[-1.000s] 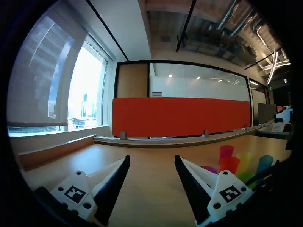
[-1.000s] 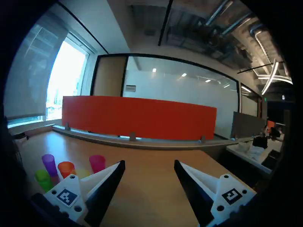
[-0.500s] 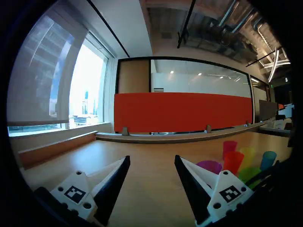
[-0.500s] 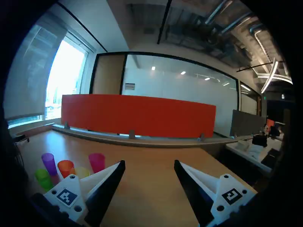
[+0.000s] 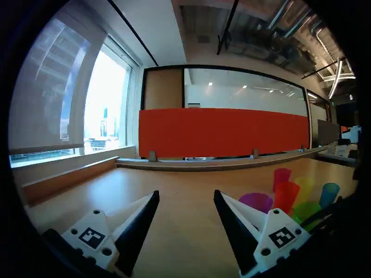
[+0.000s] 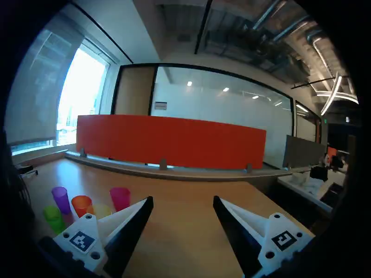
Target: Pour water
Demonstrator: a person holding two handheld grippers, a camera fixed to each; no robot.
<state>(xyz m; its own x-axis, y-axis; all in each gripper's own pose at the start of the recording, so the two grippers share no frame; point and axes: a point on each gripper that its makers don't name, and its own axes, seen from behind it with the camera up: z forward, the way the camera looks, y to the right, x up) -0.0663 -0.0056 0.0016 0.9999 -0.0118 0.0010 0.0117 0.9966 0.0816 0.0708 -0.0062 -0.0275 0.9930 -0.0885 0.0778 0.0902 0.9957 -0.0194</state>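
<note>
Left gripper view: cups [image 5: 286, 194] stand right of the wide left tongs [image 5: 185, 192]

The purple cup [image 5: 256, 202] is nearest, just beside the right finger of those tongs. The other cups stand behind it on the bench [image 5: 183, 241]. In the right gripper view the cups are on the left, and the pink cup [image 6: 120, 197] is just past the left finger of the right tongs [image 6: 182, 198]. Both tongs are wide and hold nothing.
</note>
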